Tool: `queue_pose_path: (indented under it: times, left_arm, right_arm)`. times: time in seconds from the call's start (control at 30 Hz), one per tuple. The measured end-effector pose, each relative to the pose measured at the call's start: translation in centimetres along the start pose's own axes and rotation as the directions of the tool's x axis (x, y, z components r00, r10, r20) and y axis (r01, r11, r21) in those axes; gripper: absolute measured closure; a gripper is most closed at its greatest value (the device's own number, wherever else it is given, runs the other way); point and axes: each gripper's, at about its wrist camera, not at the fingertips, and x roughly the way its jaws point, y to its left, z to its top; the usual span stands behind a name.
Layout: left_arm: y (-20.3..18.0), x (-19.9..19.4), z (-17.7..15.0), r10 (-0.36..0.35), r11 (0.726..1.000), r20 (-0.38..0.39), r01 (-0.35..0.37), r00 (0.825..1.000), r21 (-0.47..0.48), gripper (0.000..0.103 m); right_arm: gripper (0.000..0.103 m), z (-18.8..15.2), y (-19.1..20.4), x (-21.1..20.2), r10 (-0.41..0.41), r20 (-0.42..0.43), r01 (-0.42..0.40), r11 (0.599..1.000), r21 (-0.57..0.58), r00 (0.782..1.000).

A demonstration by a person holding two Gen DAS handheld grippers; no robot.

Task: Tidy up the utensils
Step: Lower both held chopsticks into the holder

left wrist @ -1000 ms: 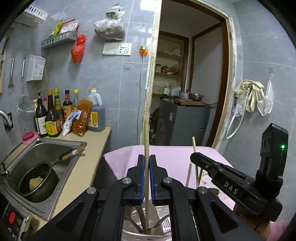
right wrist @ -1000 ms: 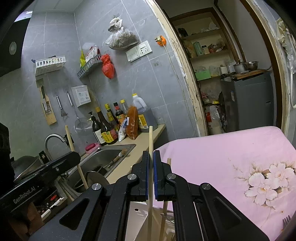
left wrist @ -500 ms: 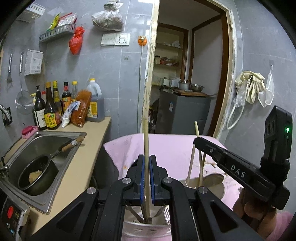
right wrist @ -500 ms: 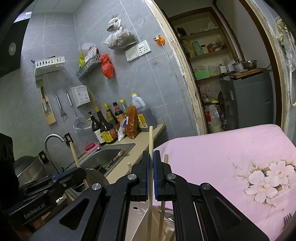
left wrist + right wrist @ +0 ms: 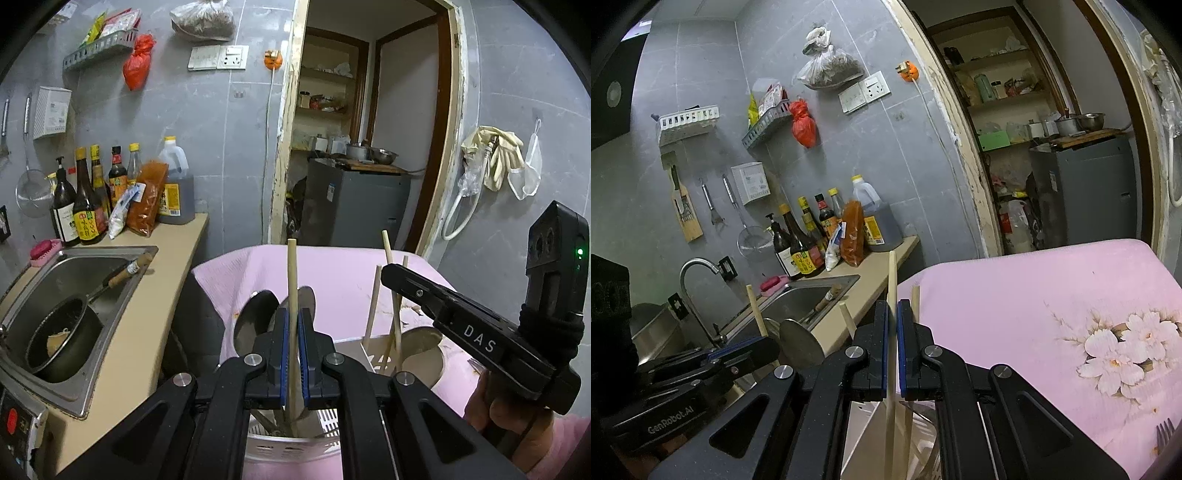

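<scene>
Sink point(image 5: 70, 280) steel sits well to the left of the left gripper point(image 5: 291, 354), set into the tabletop point(image 5: 159, 295), with a dark pot point(image 5: 62, 339) lying in the basin and a row of sauce bottles point(image 5: 88, 199) standing against the wall behind it. Straight ahead, the left gripper's fingers point(image 5: 282, 350) are clenched on an upright chopstick point(image 5: 292, 280), whose top rises above the blue pads while its lower end reaches down into a white perforated holder point(image 5: 291, 446) just below the fingers. Two spoon bowls point(image 5: 255, 321) stand up out of that holder directly behind the fingers, touching nothing of the grip. Beyond lies a pink cloth point(image 5: 332, 266) spread over the surface. To the right of these fingers, more chopsticks point(image 5: 391, 295) lean in a pale container point(image 5: 421, 347), and the right gripper point(image 5: 397, 278) reaches in from the right at their shafts, a hand point(image 5: 513, 417) wrapped round its handle. In the right wrist view, the right gripper point(image 5: 894, 350) has its fingers point(image 5: 905, 354) clamped on a second chopstick point(image 5: 892, 280), held upright, with another stick point(image 5: 915, 306) just to the right of the fingers and apart from them. Farther right, the pink cloth point(image 5: 1034, 295) shows a flower print, and fork point(image 5: 1163, 432) tines peek in at the lower right edge.
</scene>
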Motion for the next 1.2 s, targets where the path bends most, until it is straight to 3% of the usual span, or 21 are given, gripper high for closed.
queue_pose_path:
  times: [0.23,0.6,1.2]
  left_arm:
    - [-0.5,0.6,-0.1,-0.016,1.0,-0.023,0.016,1.0,0.016,0.098]
    - [0.6,1.2,0.1,-0.056,0.998,-0.054,0.054,0.997,-0.039,0.097]
    - [0.9,1.0,0.9,-0.083,0.994,-0.027,0.081,0.996,-0.076,0.097]
  right_arm:
    - [0.099,0.0,0.0,0.2,-0.006,-0.003,0.006,1.0,0.001,1.0]
    - [0.098,-0.1,0.0,0.2,-0.005,-0.006,0.005,1.0,0.004,1.0]
    - [0.098,-0.3,-0.4,0.1,-0.01,-0.001,0.01,1.0,0.006,1.0]
